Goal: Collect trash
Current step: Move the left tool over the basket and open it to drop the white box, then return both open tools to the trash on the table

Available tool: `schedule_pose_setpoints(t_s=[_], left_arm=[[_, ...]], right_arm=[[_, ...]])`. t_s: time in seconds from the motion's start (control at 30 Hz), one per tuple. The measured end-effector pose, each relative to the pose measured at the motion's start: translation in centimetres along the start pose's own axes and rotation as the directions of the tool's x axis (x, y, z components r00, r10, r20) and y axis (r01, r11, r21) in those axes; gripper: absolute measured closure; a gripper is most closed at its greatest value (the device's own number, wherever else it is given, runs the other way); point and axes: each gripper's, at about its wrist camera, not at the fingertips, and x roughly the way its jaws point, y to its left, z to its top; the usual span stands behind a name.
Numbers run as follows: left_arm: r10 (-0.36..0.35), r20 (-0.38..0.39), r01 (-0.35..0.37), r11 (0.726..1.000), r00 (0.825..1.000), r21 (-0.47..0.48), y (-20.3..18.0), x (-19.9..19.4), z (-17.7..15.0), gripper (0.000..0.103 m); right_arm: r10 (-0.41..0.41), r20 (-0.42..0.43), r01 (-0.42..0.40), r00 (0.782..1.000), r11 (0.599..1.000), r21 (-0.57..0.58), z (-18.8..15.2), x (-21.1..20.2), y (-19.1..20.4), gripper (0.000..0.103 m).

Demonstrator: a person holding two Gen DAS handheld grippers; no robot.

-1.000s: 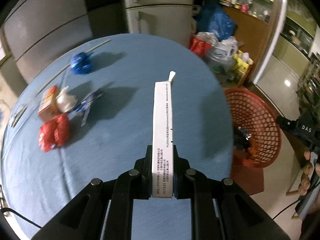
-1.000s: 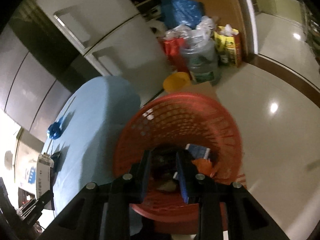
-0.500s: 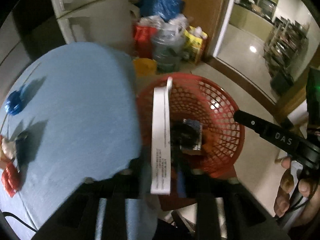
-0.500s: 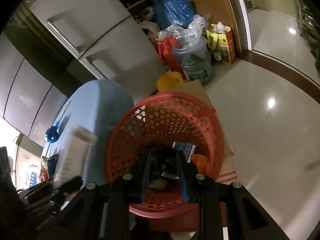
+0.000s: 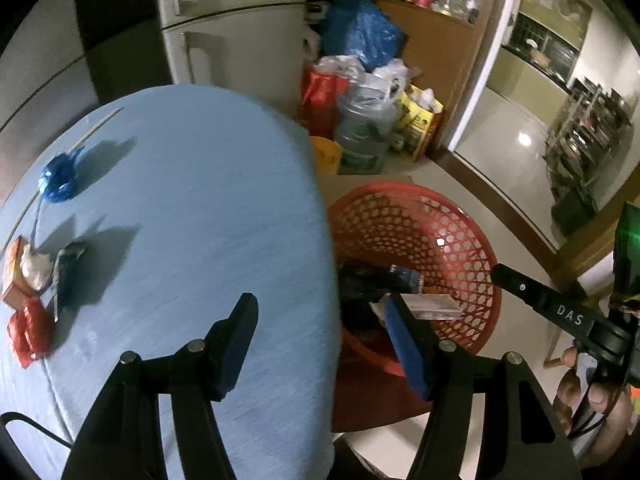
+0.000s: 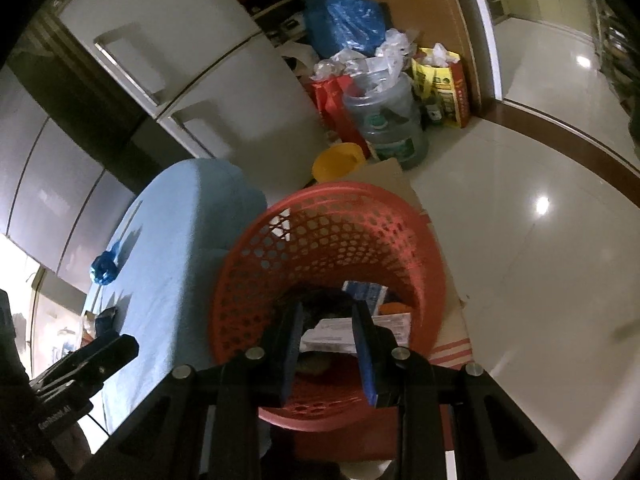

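One red basket (image 5: pixel 416 232), both tongs empty: left tongs (image 5: pixel 320 340) wide, right tongs (image 6: pixel 328 344) narrower.

- The red basket (image 5: pixel 460 232), a round perforated plastic tub, stood on the floor just beside the edge of the blue table (image 5: pixel 192 208).
- A long white box (image 5: pixel 434 307) lay flat inside the basket, on top of dark wrappers and next to a blue-printed packet (image 5: pixel 408 278).
- On the table's far left side lay the remaining trash: a crumpled blue wrapper (image 5: pixel 59 178), a red wrapper (image 5: pixel 30 330), an orange carton (image 5: pixel 11 270), a white wad (image 5: pixel 36 266) and a dark packet (image 5: pixel 66 268).
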Motion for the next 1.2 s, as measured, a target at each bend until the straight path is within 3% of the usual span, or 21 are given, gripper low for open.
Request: schedule_pose_setpoints(t_s=[0.37,0.67,0.7,0.73,0.77,0.8,1.03,1.2], left_arm=[[0.010,0.027,-0.008,0.997,1.000,-0.078,4.1,-1.5,-1.7,0.037],[0.041,0.030,-0.033,0.977,0.999,-0.210,8.4,-2.5,-3.7,0.037],[0.047,0.028,-0.039,0.974,0.999,-0.223,8.9,-2.6,-4.0,0.037],[0.057,0.027,-0.049,0.971,0.998,-0.234,9.4,-2.8,-4.4,0.037],[0.067,0.026,-0.059,0.968,0.997,-0.244,9.8,-2.9,-4.7,0.037],[0.077,0.023,-0.068,0.964,0.997,-0.256,10.2,-3.1,-5.1,0.037],[0.124,0.008,-0.114,0.935,0.992,-0.335,13.8,-3.9,-7.5,0.037],[0.164,0.007,-0.147,0.900,0.986,-0.410,17.6,-5.2,-9.0,0.037]], right_arm=[[0.000,-0.019,-0.002,1.000,0.997,-0.071,-1.2,0.2,4.4,0.074],[0.004,-0.075,-0.013,0.997,0.993,-0.119,-2.9,1.2,7.3,0.072],[0.008,-0.080,-0.017,0.997,0.992,-0.124,-3.0,1.2,7.6,0.070],[0.013,-0.086,-0.025,0.996,0.991,-0.131,-3.2,1.3,7.9,0.061],[0.017,-0.088,-0.029,0.996,0.991,-0.134,-3.4,1.4,8.2,0.036],[0.024,-0.083,-0.036,0.996,0.990,-0.135,-3.5,1.4,8.4,0.027],[0.053,-0.114,-0.074,0.992,0.979,-0.190,-4.0,2.3,11.4,0.026],[0.078,-0.136,-0.112,0.988,0.959,-0.260,-4.6,2.8,14.6,0.026]])
